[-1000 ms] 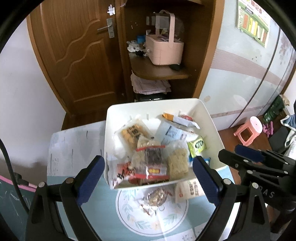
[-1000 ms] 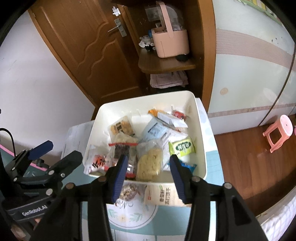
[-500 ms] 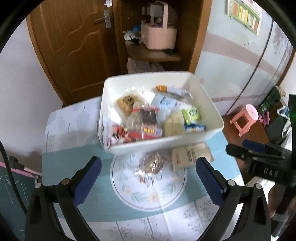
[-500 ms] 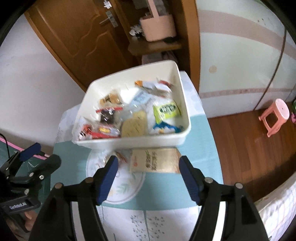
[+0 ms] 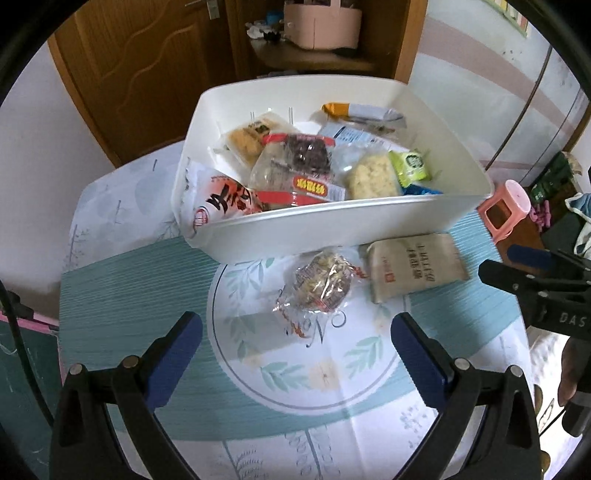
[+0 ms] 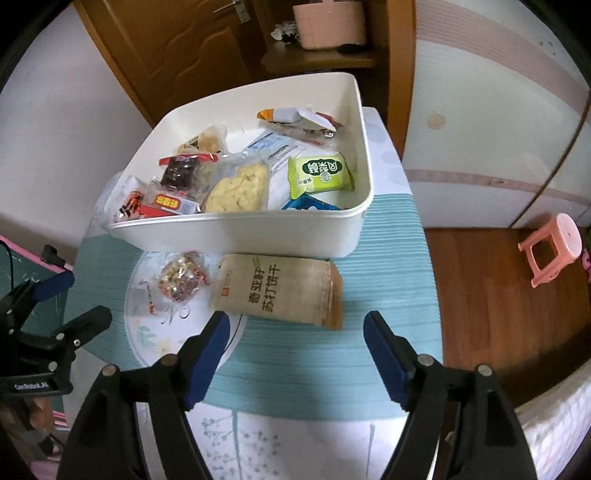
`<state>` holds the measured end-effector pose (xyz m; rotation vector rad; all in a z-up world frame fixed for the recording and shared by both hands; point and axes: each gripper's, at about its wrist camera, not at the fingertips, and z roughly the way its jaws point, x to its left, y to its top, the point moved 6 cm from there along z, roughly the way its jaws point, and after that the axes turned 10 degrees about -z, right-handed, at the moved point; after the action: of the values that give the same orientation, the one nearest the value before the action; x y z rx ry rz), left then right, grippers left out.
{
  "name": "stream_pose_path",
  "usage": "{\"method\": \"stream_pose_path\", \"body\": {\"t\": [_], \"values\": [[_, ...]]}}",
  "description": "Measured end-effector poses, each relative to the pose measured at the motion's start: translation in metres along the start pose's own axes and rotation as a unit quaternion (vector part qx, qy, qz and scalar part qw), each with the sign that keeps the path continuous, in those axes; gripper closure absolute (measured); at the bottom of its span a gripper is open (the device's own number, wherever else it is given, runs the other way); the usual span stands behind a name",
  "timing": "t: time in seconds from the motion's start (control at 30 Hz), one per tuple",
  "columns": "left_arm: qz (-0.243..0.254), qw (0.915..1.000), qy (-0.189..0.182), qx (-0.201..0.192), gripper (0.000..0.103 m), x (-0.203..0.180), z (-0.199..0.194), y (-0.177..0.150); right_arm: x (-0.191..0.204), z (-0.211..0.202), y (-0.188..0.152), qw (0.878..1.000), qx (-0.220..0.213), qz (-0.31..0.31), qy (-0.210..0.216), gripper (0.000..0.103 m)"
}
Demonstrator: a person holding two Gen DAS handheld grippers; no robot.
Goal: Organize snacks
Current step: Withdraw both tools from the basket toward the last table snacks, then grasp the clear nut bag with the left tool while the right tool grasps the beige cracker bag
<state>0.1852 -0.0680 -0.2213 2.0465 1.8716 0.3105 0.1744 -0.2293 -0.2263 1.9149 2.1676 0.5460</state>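
Note:
A white bin (image 5: 332, 225) (image 6: 251, 232) holds several snack packets at the table's far side. In front of it lie a clear-wrapped nut snack (image 5: 323, 282) (image 6: 181, 277) and a tan cracker pack (image 5: 413, 266) (image 6: 280, 288). My left gripper (image 5: 295, 332) is open and empty, just short of the nut snack. My right gripper (image 6: 297, 332) is open and empty, just short of the cracker pack. Each gripper also shows at the edge of the other's view.
The table has a teal and white cloth (image 5: 140, 295) (image 6: 388, 295). A pink stool (image 6: 550, 247) stands on the wood floor to the right. A brown door (image 5: 140, 55) and a shelf with a pink basket (image 5: 321, 22) are behind the table.
Both grippers have drawn back from above the bin toward the table's near side. The right gripper's jaws have opened wider. The two snacks in front of the bin now show fully.

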Motion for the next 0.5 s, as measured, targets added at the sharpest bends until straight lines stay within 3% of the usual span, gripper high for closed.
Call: {"method": "stream_pose_path", "body": {"t": [0.13, 0.3, 0.5], "values": [[-0.002, 1.0000, 0.004, 0.005, 0.001, -0.003, 0.023, 0.005, -0.003, 0.024, 0.008, 1.000, 0.003, 0.006, 0.015, 0.014], [-0.002, 0.9999, 0.010, 0.013, 0.001, -0.005, 0.048, 0.006, -0.005, 0.052, 0.013, 1.000, 0.019, 0.007, 0.006, 0.007], [-0.012, 0.9997, 0.012, 0.018, 0.001, 0.000, 0.065, 0.009, -0.003, 0.069, 0.017, 1.000, 0.017, -0.006, -0.006, 0.006]]}}
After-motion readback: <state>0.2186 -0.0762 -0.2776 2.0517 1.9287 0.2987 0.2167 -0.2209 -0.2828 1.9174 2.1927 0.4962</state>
